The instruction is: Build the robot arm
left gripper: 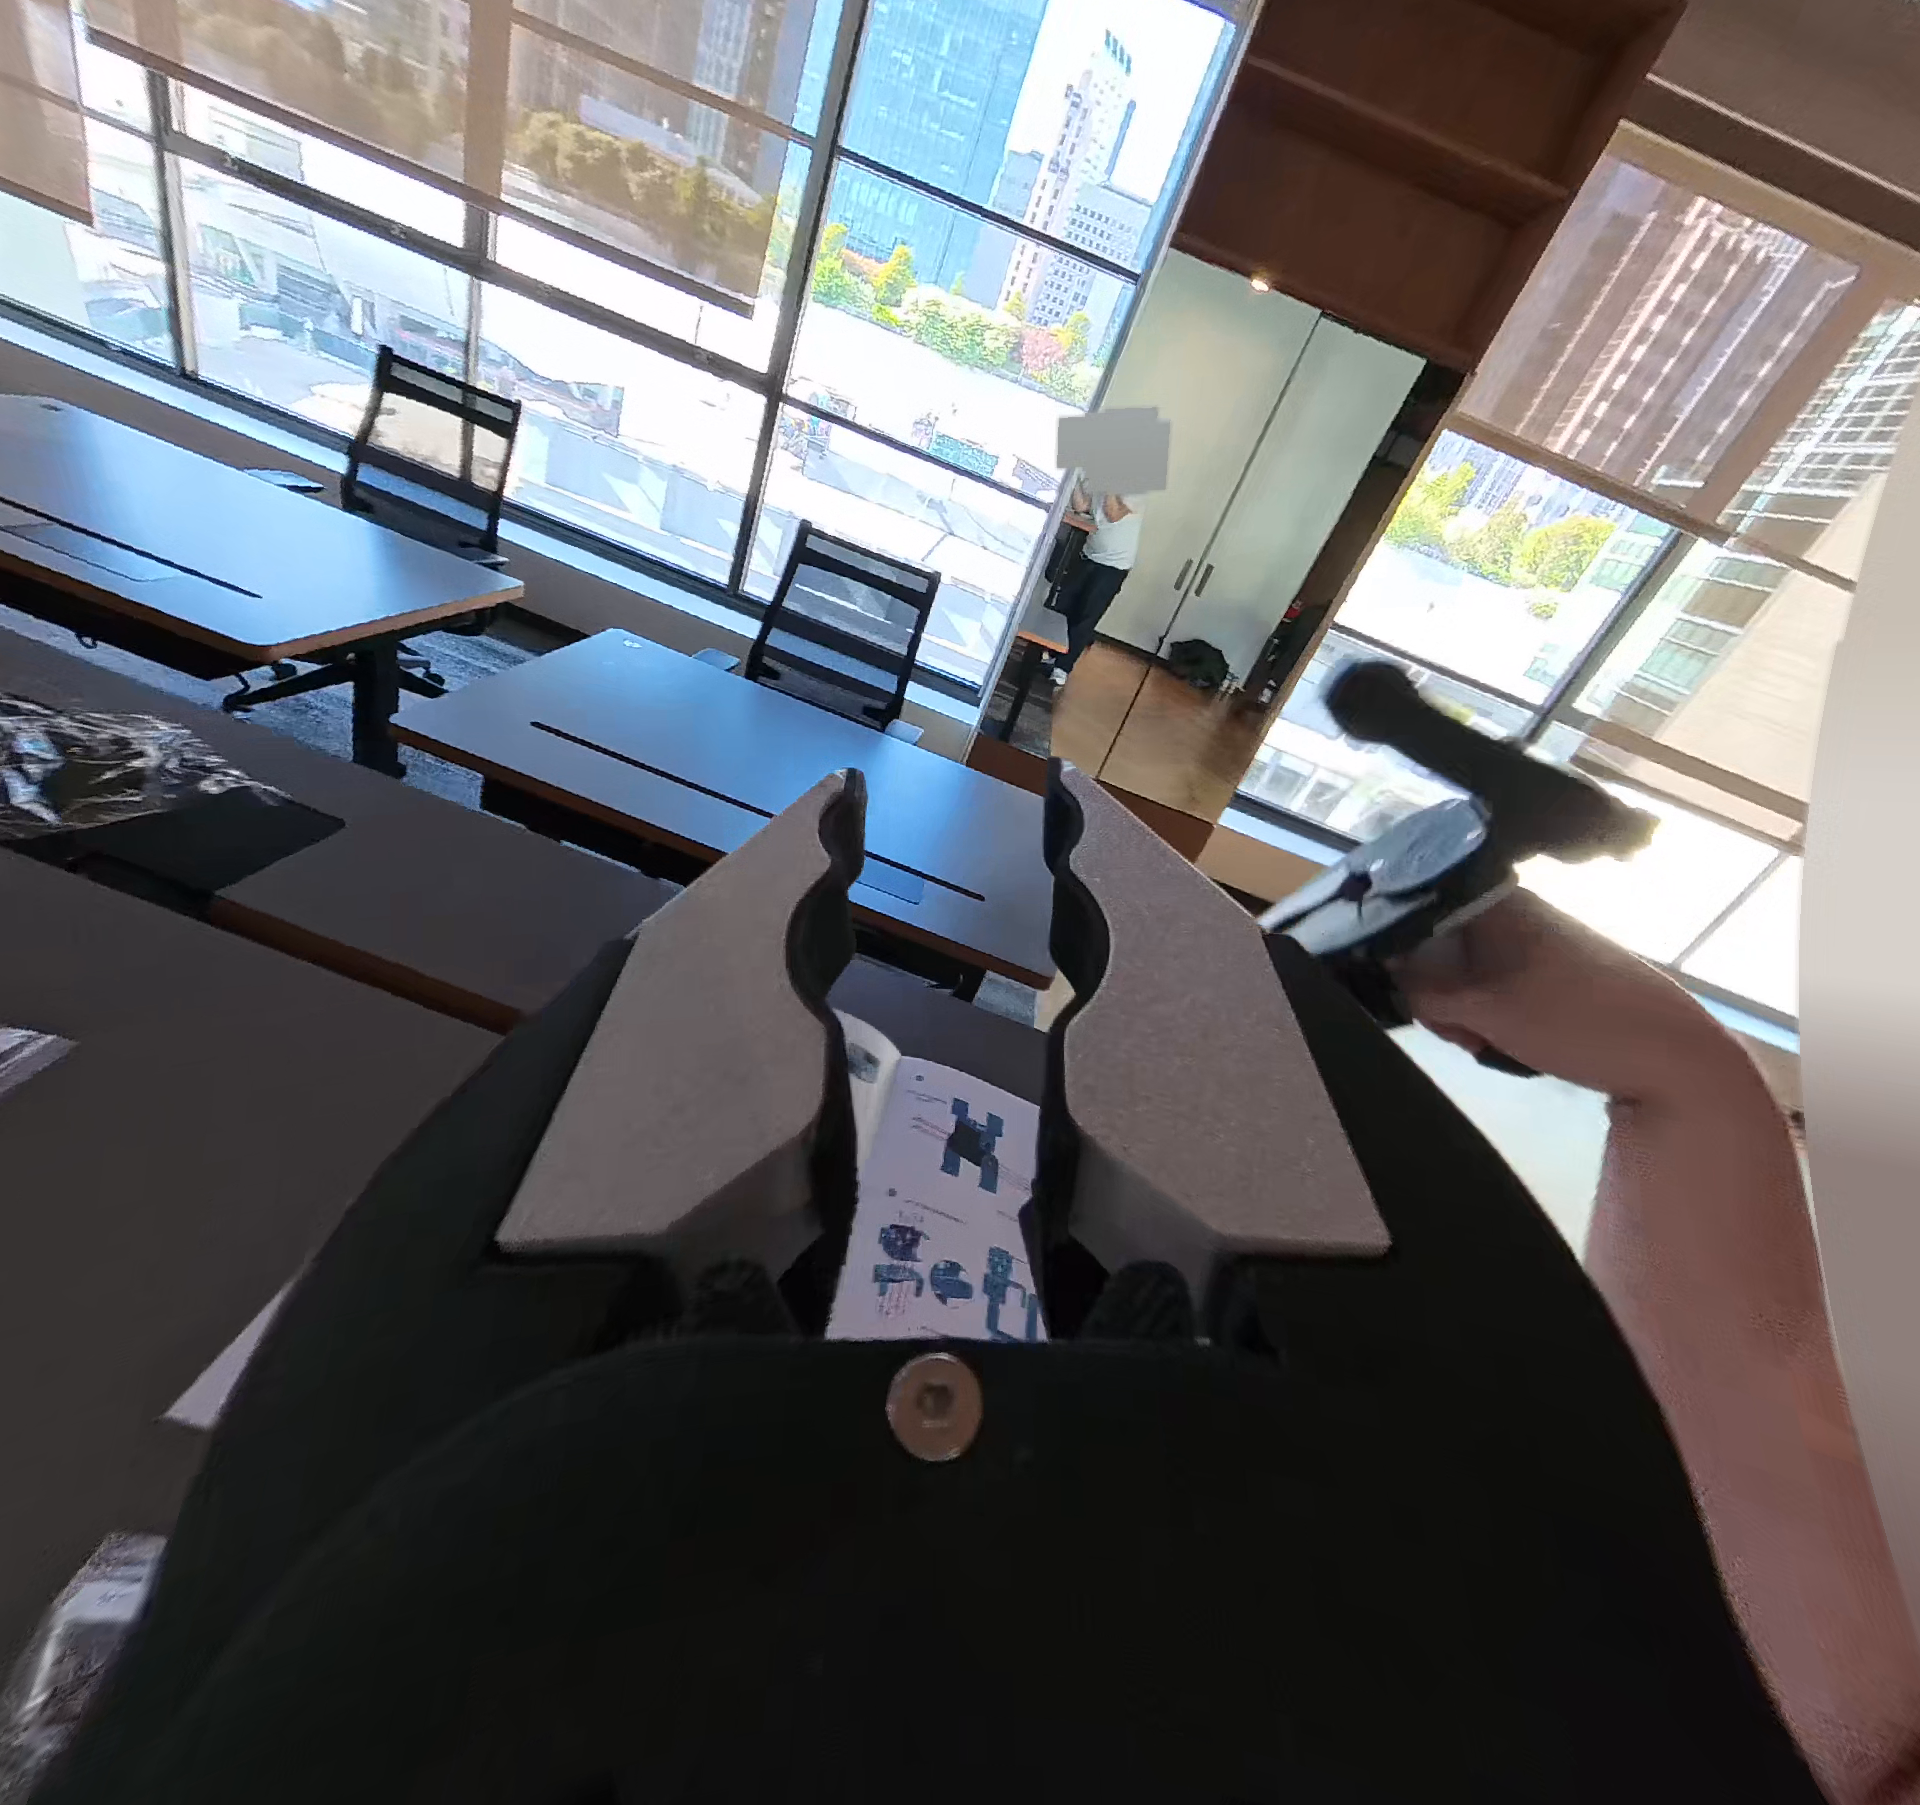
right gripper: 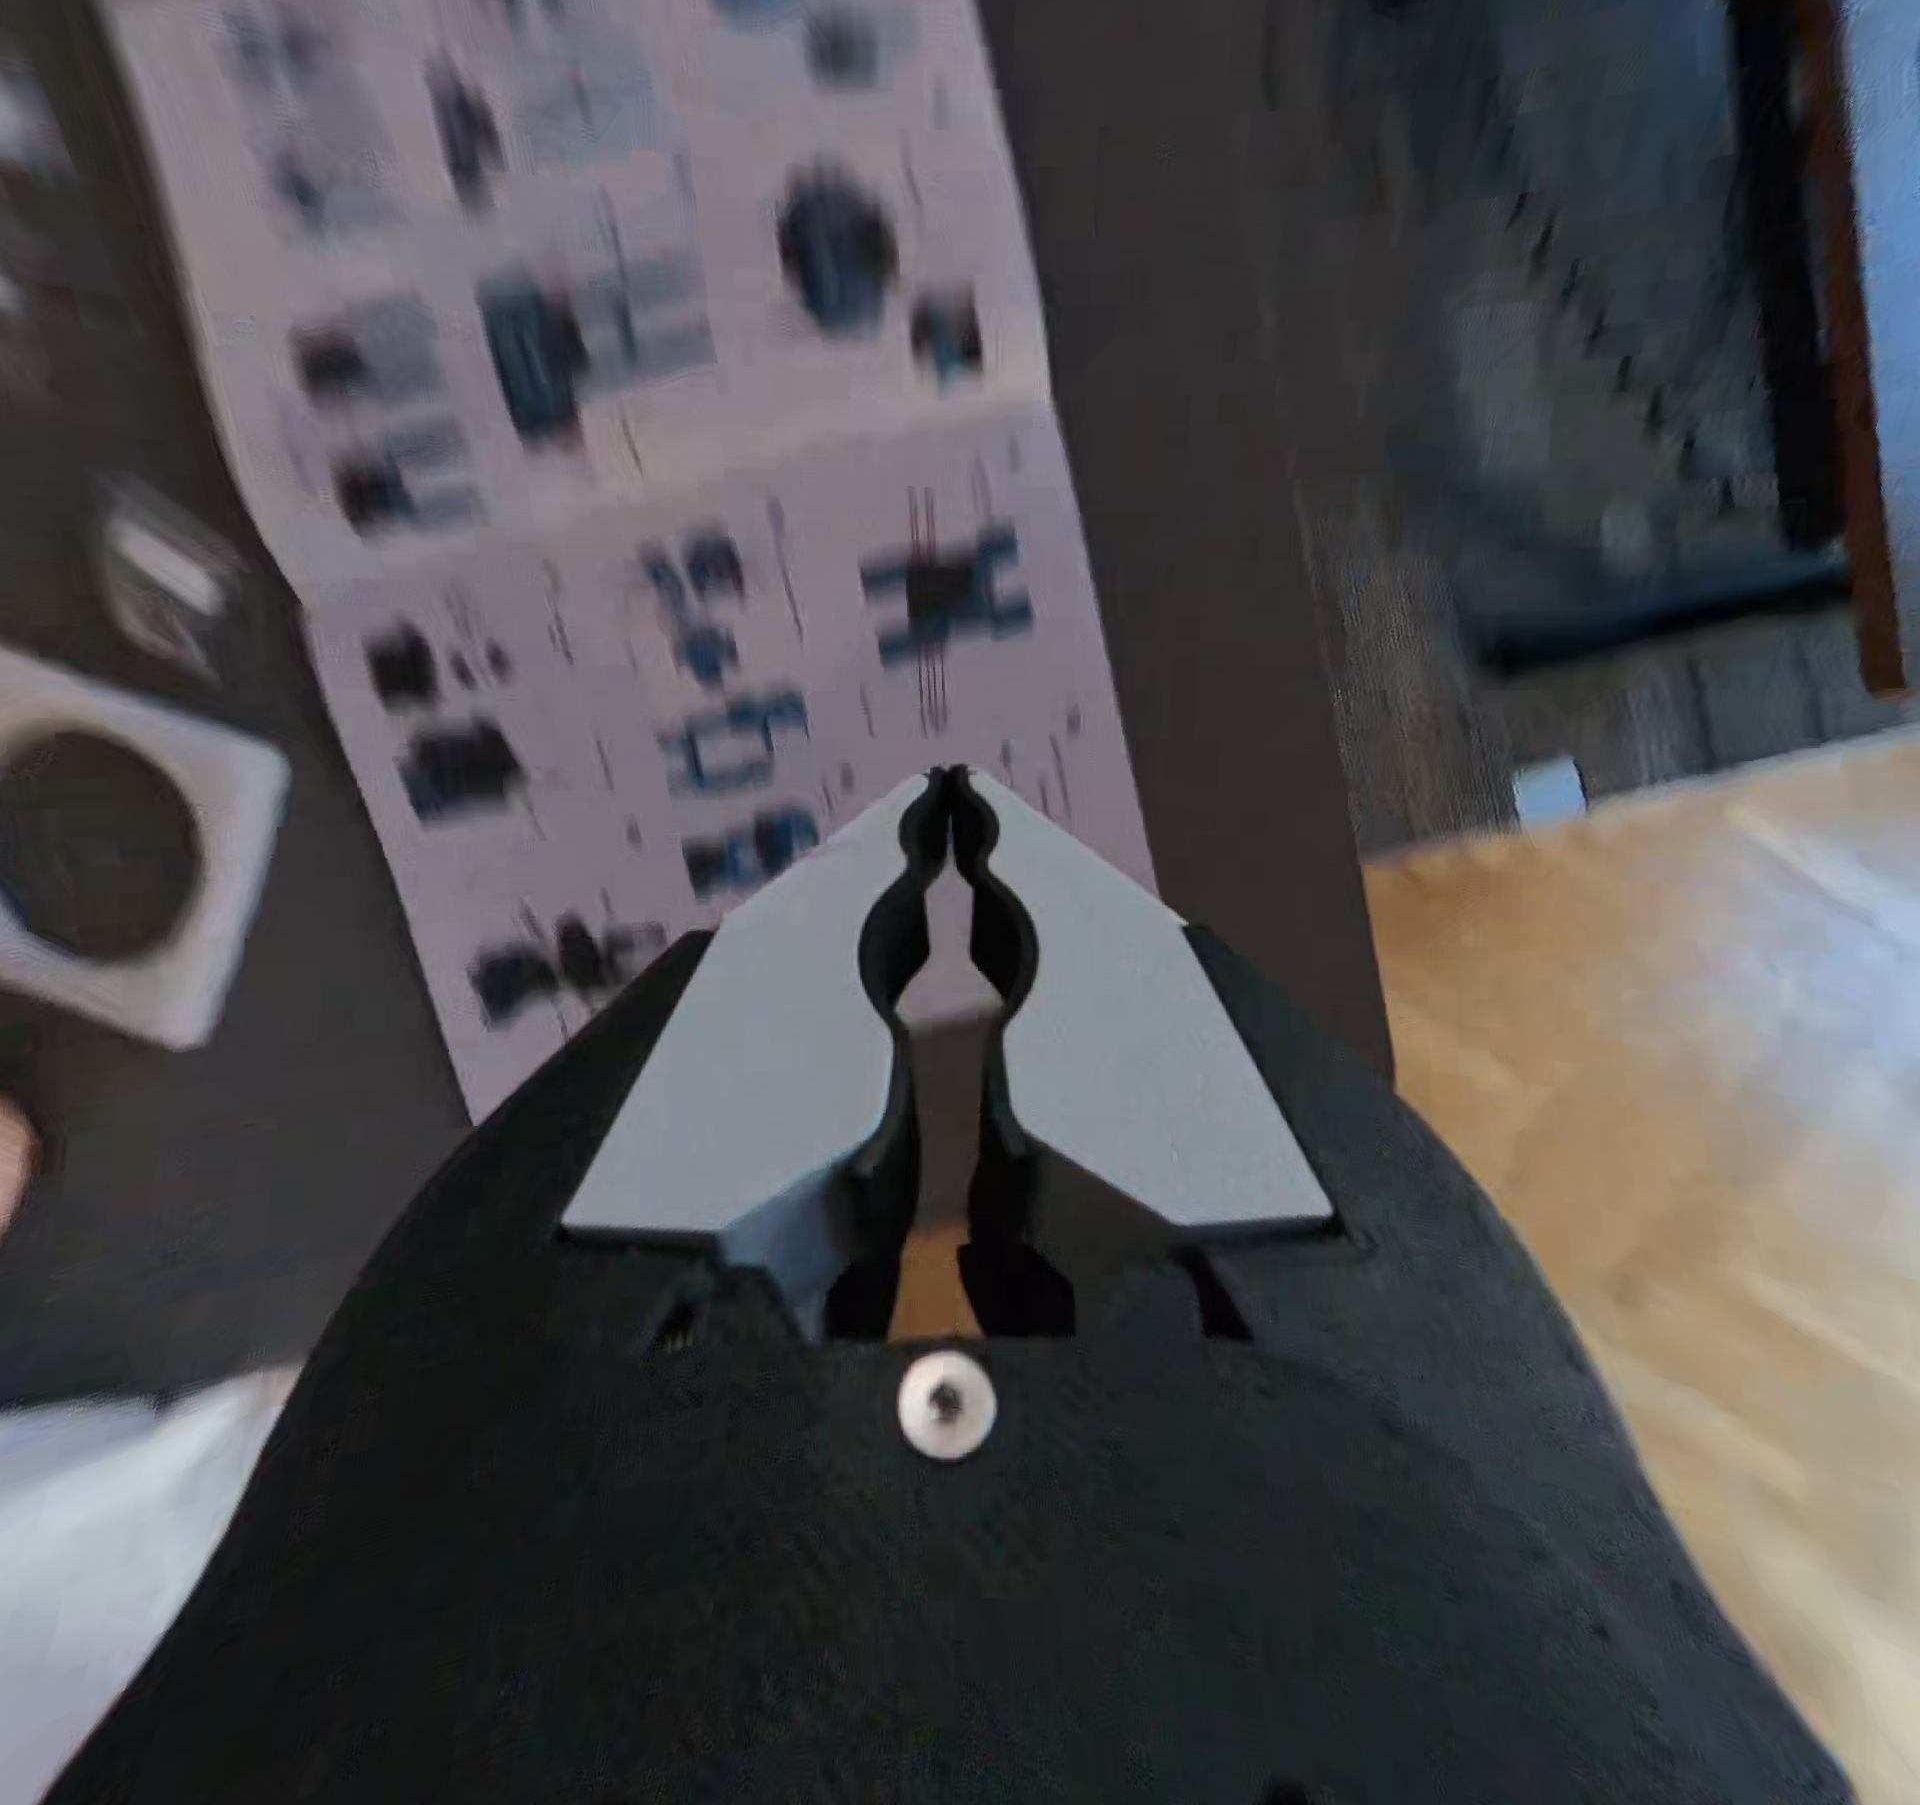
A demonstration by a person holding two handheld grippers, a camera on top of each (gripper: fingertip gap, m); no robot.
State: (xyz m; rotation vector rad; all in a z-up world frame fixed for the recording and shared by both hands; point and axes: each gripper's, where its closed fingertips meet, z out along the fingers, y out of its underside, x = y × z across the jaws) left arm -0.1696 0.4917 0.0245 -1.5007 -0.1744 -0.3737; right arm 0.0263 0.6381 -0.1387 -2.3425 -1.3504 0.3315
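Dark worktop [right gripper: 1174,405] lies under both your grippers, carrying a printed sheet [right gripper: 665,467]. Your left gripper [left gripper: 956,799] is tilted up with its fingers [left gripper: 727,1007] parted fairly wide and empty, the sheet showing below the gap. Your right gripper [right gripper: 948,774] has its tips touching, gripping nothing, just above the sheet's lower part; a grey square frame with a round hole [right gripper: 114,851] lies left of it. Beyond stand desks [left gripper: 727,747], chairs [left gripper: 842,623] and tall windows [left gripper: 623,197].
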